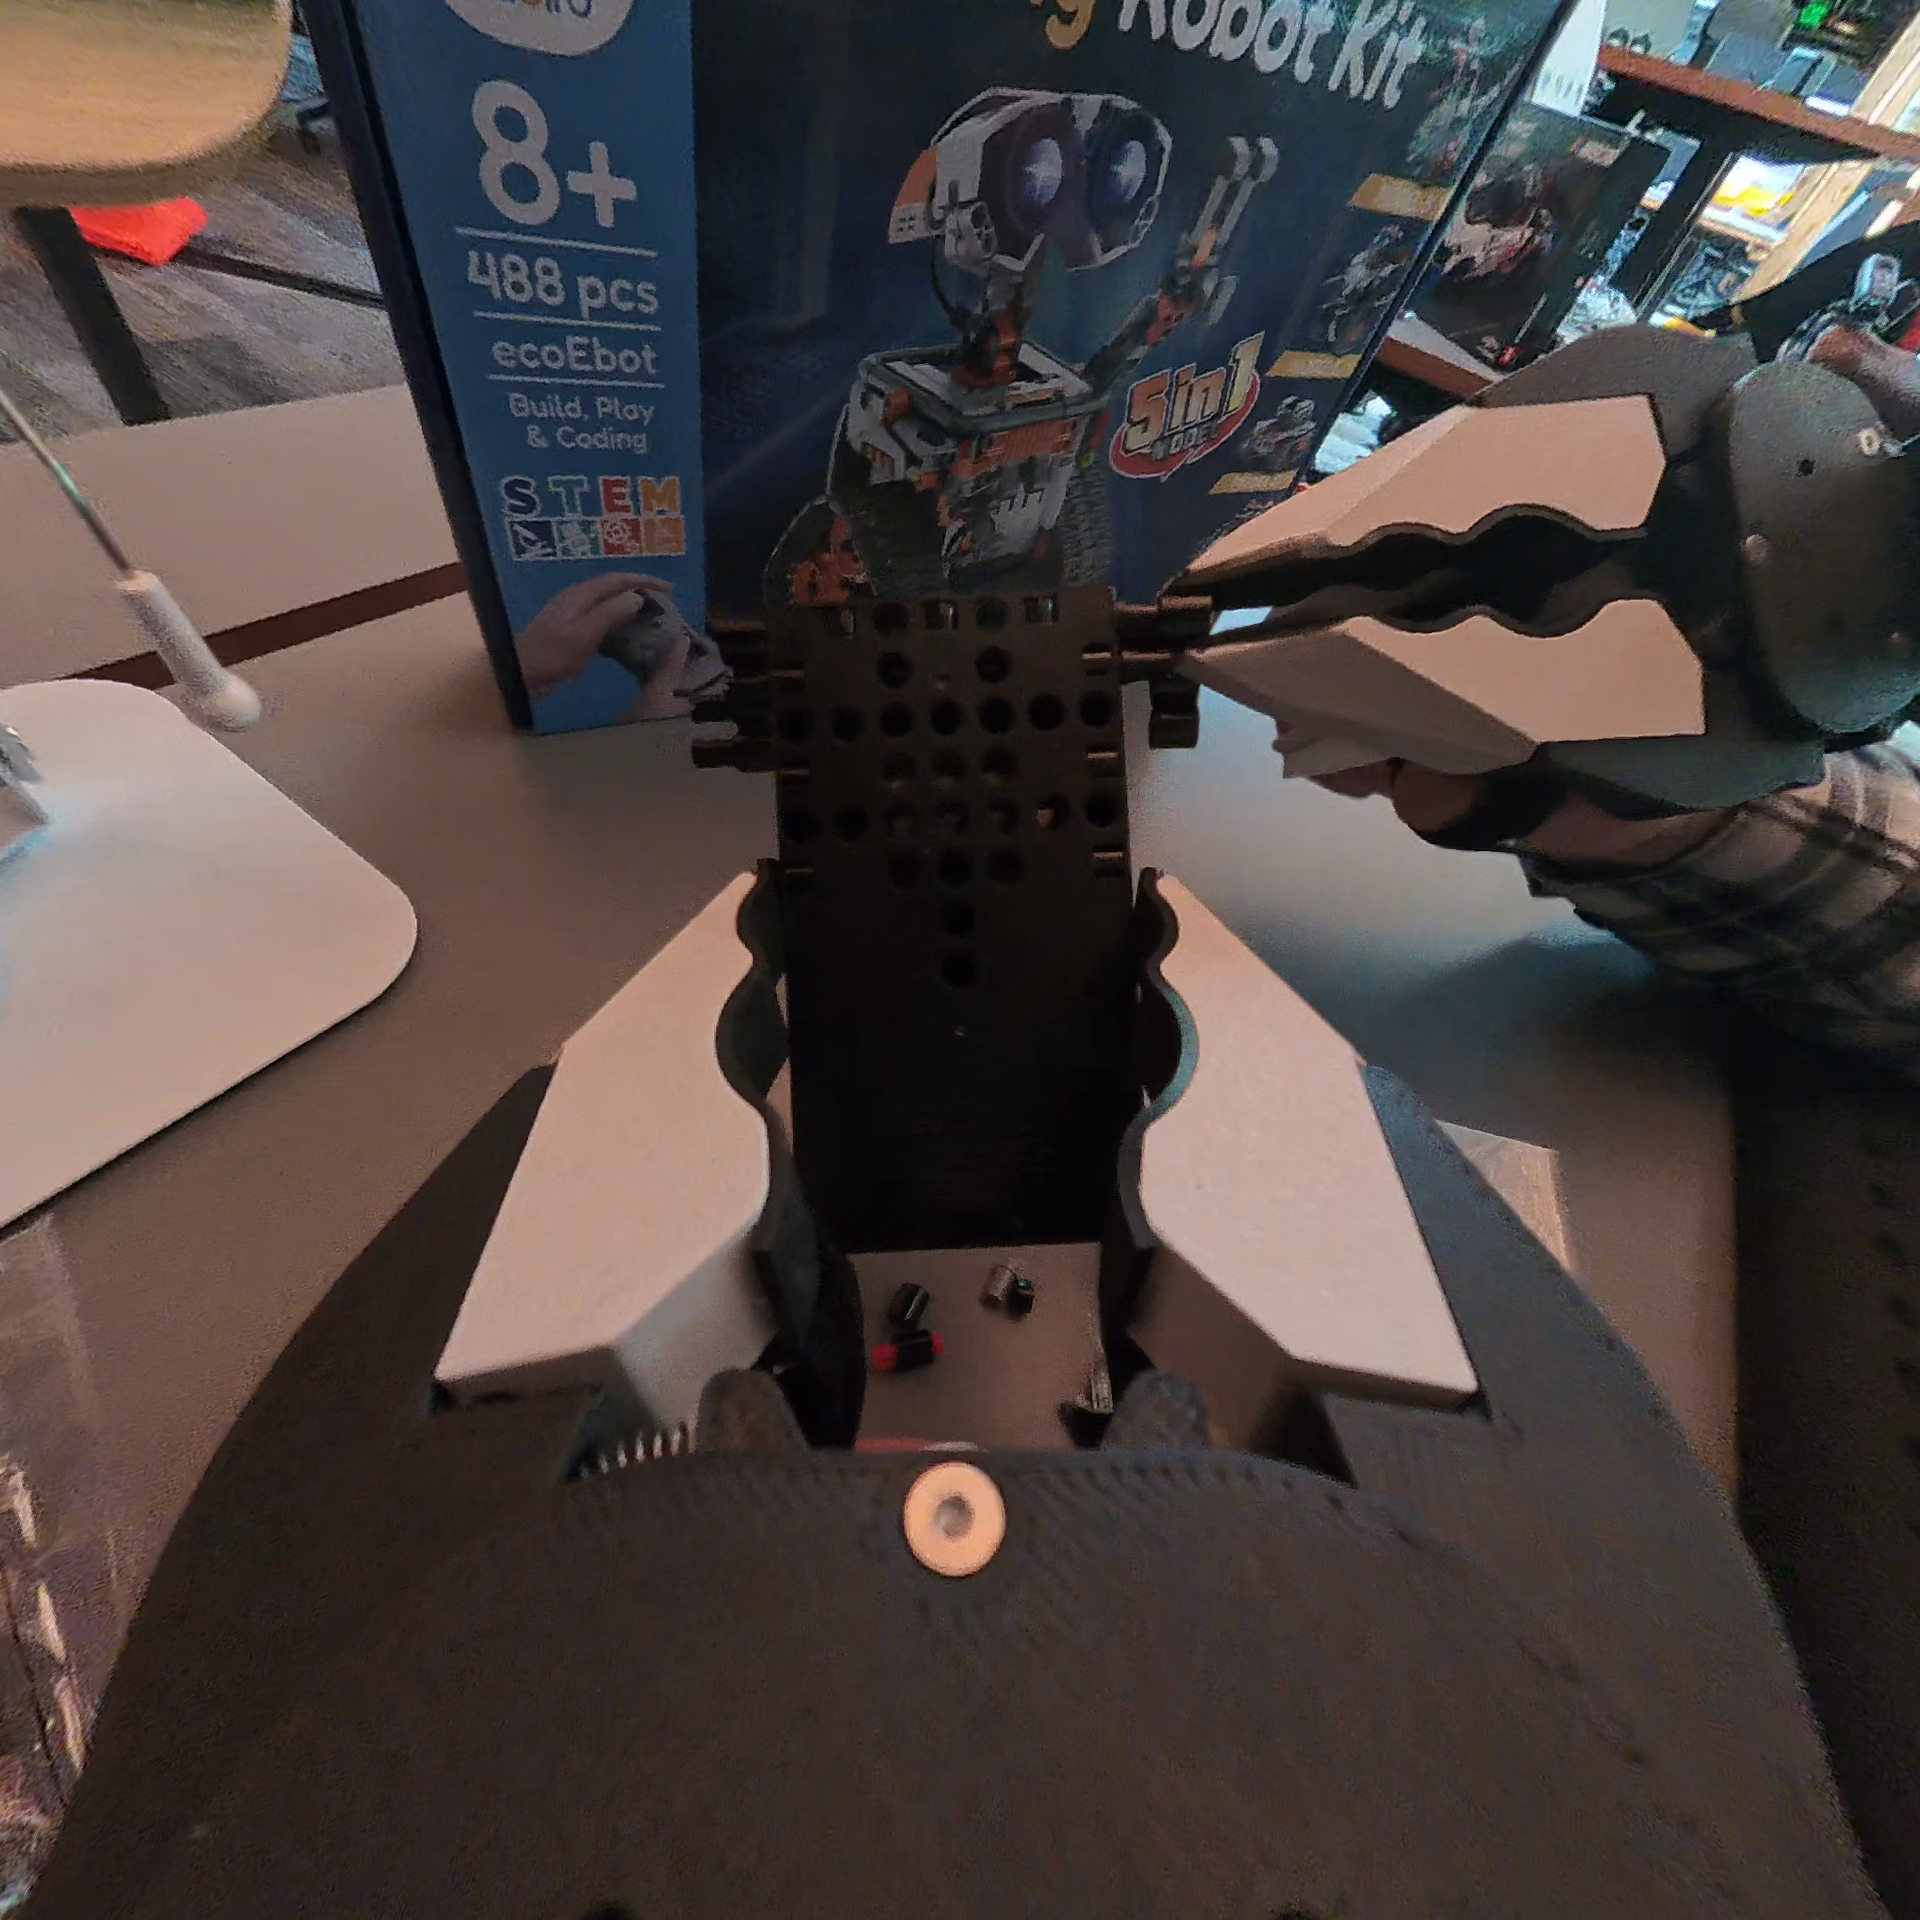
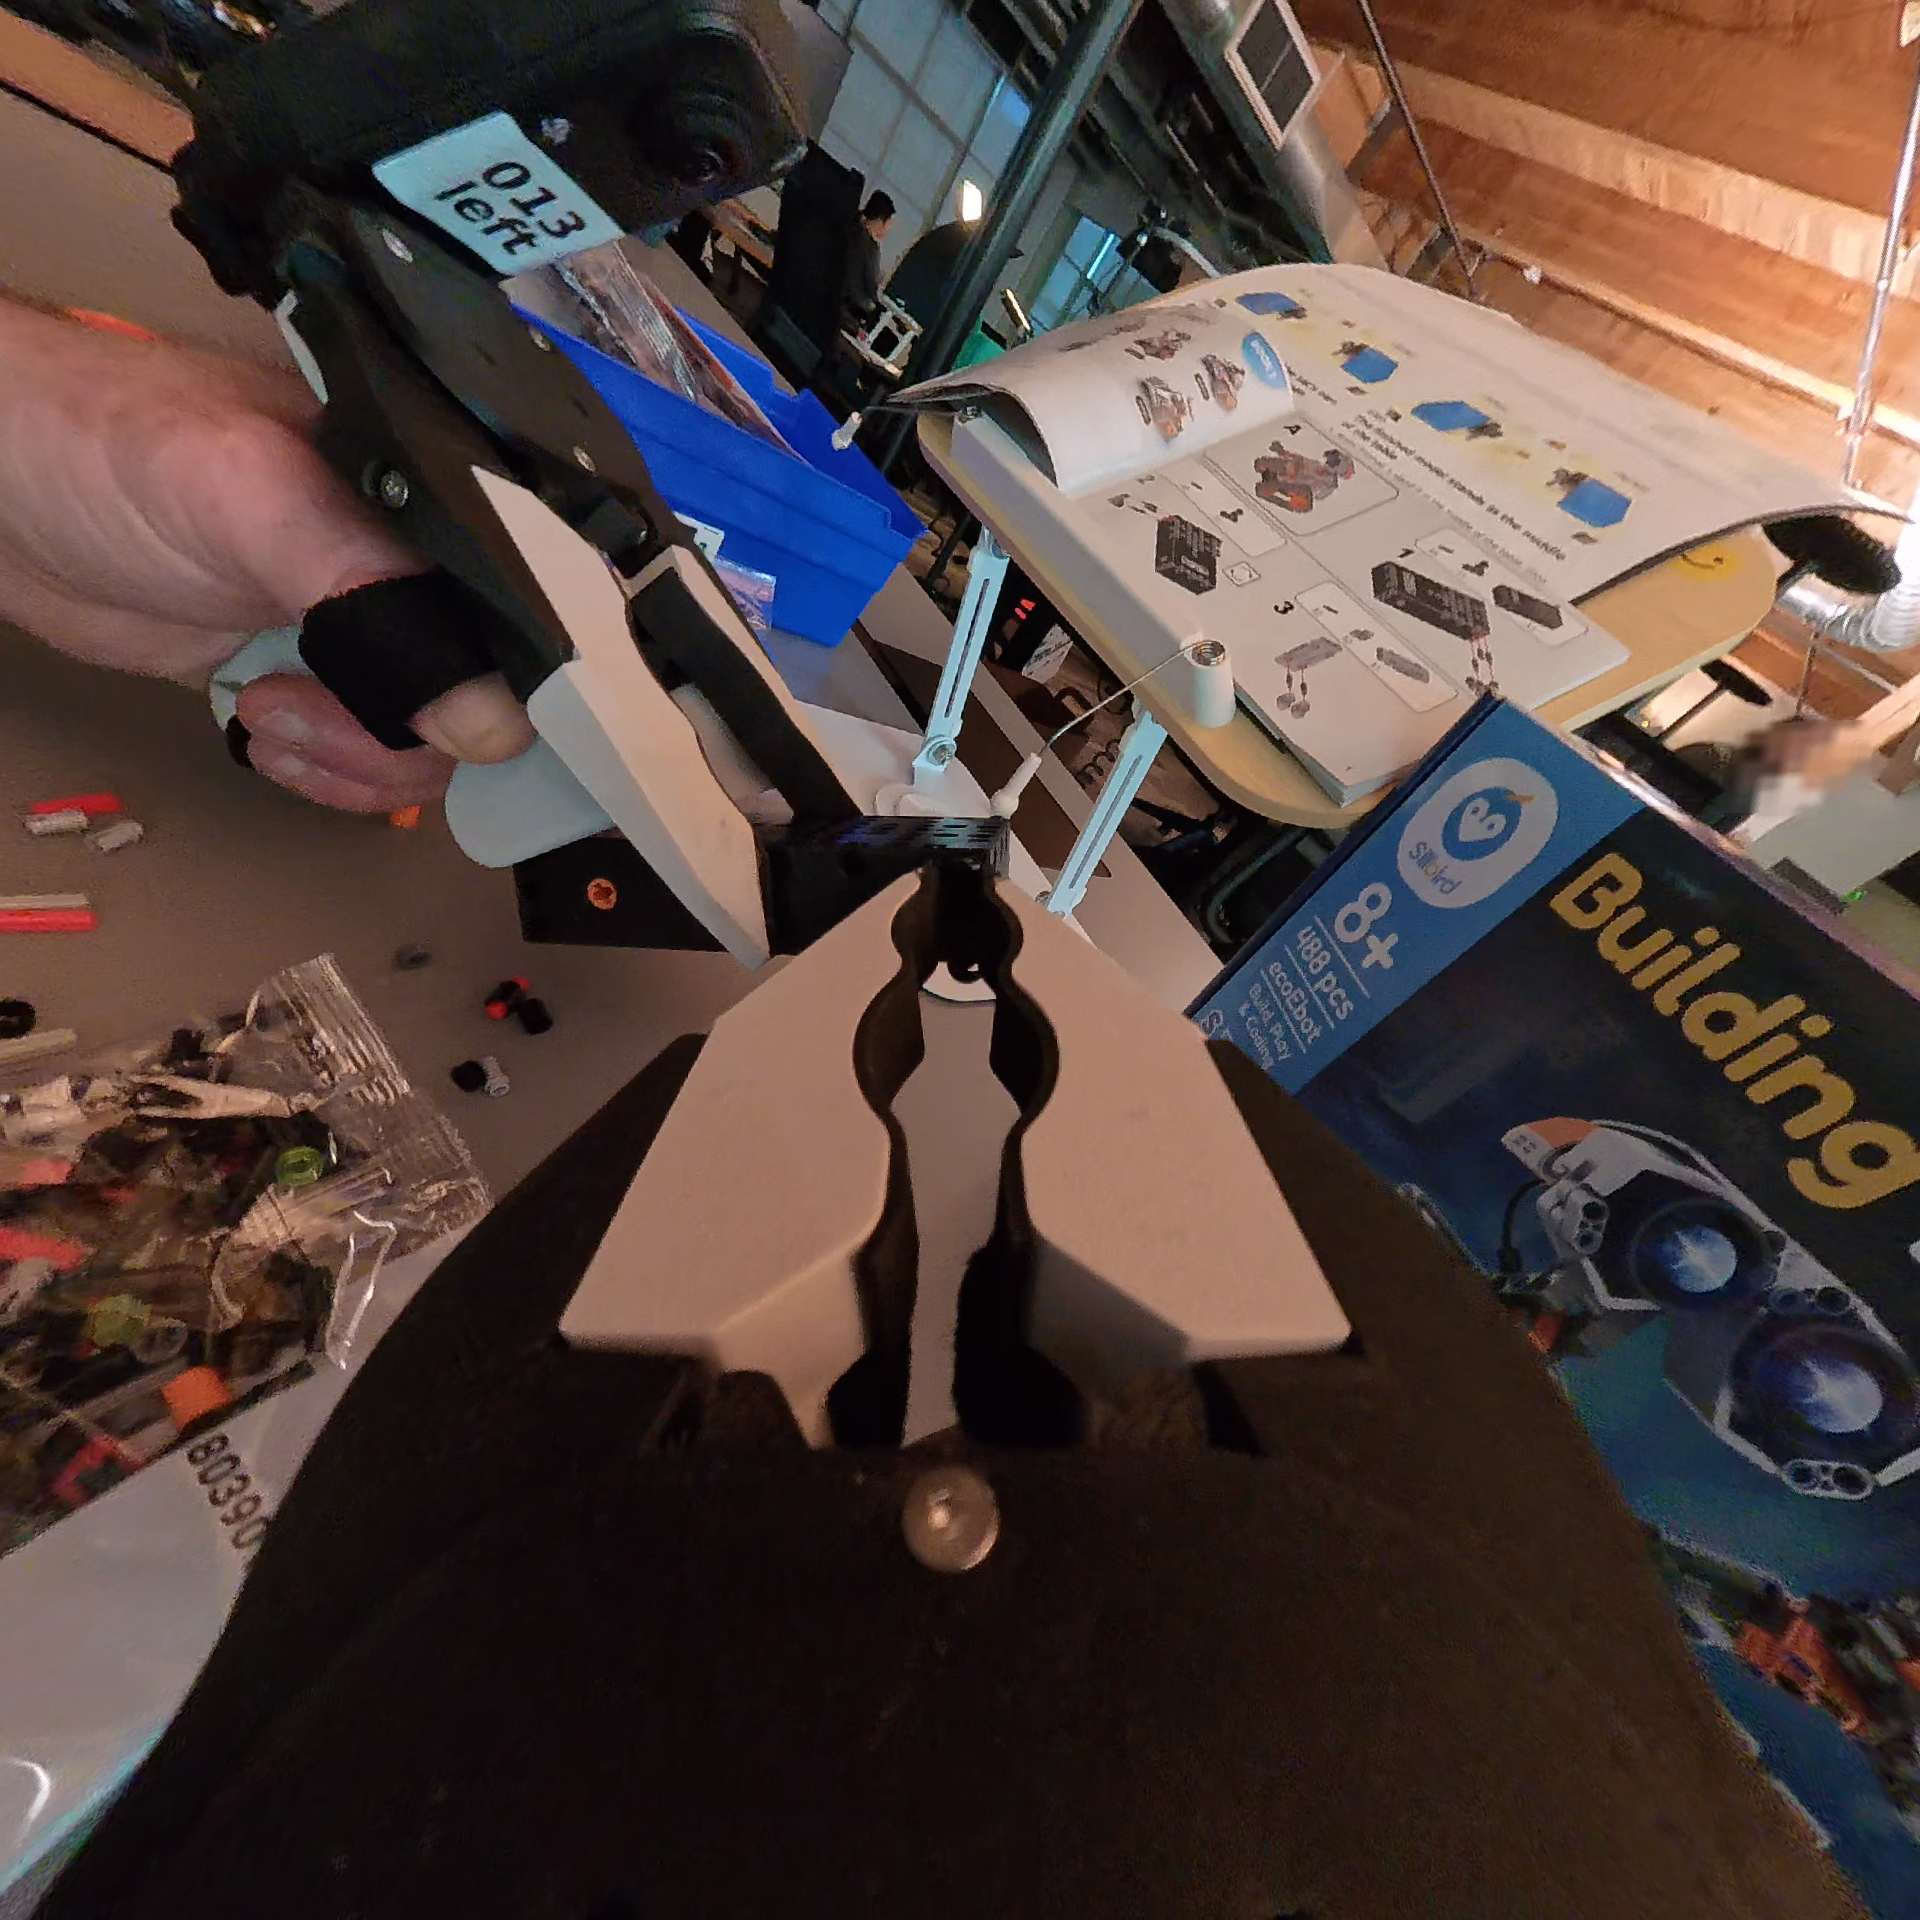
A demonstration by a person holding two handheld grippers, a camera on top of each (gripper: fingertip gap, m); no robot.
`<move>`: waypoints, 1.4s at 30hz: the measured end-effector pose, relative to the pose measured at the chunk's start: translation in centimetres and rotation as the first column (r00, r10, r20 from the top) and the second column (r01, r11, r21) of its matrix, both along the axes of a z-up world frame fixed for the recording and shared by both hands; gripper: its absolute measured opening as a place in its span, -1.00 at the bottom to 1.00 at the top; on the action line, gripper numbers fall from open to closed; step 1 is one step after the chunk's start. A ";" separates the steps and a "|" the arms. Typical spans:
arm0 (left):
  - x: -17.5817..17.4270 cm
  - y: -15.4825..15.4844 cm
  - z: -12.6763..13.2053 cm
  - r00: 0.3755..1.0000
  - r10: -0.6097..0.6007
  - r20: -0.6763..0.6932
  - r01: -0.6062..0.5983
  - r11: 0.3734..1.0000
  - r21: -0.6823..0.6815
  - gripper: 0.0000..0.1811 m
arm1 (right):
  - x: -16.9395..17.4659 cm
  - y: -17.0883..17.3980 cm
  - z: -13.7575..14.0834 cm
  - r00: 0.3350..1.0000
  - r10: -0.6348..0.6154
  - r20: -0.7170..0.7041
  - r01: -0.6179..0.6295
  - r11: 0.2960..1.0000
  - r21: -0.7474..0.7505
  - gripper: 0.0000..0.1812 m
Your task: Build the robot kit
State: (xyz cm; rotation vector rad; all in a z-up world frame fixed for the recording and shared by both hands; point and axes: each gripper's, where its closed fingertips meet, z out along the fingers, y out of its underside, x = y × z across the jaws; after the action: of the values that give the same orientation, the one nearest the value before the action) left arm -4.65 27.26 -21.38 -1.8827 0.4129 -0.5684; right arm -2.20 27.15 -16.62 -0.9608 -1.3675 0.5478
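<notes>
Clamping a black perforated block point(image 1: 951, 935) between its two white fingers, the left gripper point(image 1: 956, 904) holds it raised above the grey table point(image 1: 582, 831). The right gripper point(image 1: 1184, 629) comes in from the side, tips pressed together on a small black connector point(image 1: 1169, 623) at the block's upper right edge. Just behind stands a blue toy kit box point(image 1: 582, 312) bearing printed lettering and a robot picture. An open instruction booklet point(image 2: 1351, 499) lies on a stand, a blue bin point(image 2: 748, 478) beyond. Loose pegs point(image 2: 514, 1003) and a clear parts bag point(image 2: 208, 1143) lie on the table.
</notes>
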 end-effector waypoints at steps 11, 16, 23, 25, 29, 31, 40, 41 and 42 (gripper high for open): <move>-0.1 0.1 -0.3 1.000 0.001 -0.024 -0.001 1.000 0.002 -0.30 | -0.1 0.1 -0.4 0.998 0.060 -0.021 -0.062 0.987 -0.145 -0.95; -0.1 0.2 -0.5 1.000 -0.013 0.019 0.013 1.000 -0.012 -0.29 | -0.2 0.2 -0.5 0.999 0.038 -0.007 -0.039 0.990 -0.134 -0.94; 0.5 0.1 -0.2 0.981 -0.052 0.186 0.068 0.995 -0.079 -0.29 | 0.5 -0.5 0.7 0.998 0.060 -0.009 -0.061 0.992 -0.111 -0.87; 0.5 0.1 0.0 0.967 -0.061 0.246 0.086 0.992 -0.090 -0.29 | 0.8 -0.4 0.3 0.998 0.065 0.026 -0.062 0.991 -0.115 -0.85; 0.9 -0.2 0.0 0.963 -0.079 0.259 0.109 0.989 -0.103 -0.29 | 0.9 -0.1 0.3 0.999 0.035 0.033 -0.032 0.997 -0.074 -0.93; 1.1 -0.3 0.1 0.959 -0.088 0.271 0.120 0.987 -0.106 -0.29 | 0.9 0.2 0.2 0.999 0.005 0.047 -0.004 0.999 -0.036 -0.94; 1.5 -0.5 -0.1 0.968 -0.097 0.231 0.122 0.988 -0.097 -0.29 | 0.7 0.0 0.4 0.999 0.019 0.038 -0.016 0.997 -0.070 -0.95; 1.6 -0.6 0.0 0.971 -0.102 0.217 0.123 0.989 -0.085 -0.29 | 0.8 -0.1 0.5 0.999 0.029 0.035 -0.026 0.996 -0.088 -0.95; 1.6 -0.7 0.2 0.972 -0.108 0.208 0.126 0.989 -0.075 -0.29 | 0.8 -0.2 0.7 0.999 0.038 0.030 -0.035 0.995 -0.095 -0.95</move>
State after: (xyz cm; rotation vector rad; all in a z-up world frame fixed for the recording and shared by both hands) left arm -3.03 26.60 -21.21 -1.8698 0.3703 -0.8627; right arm -1.37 26.94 -15.96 -1.0259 -1.4005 0.6318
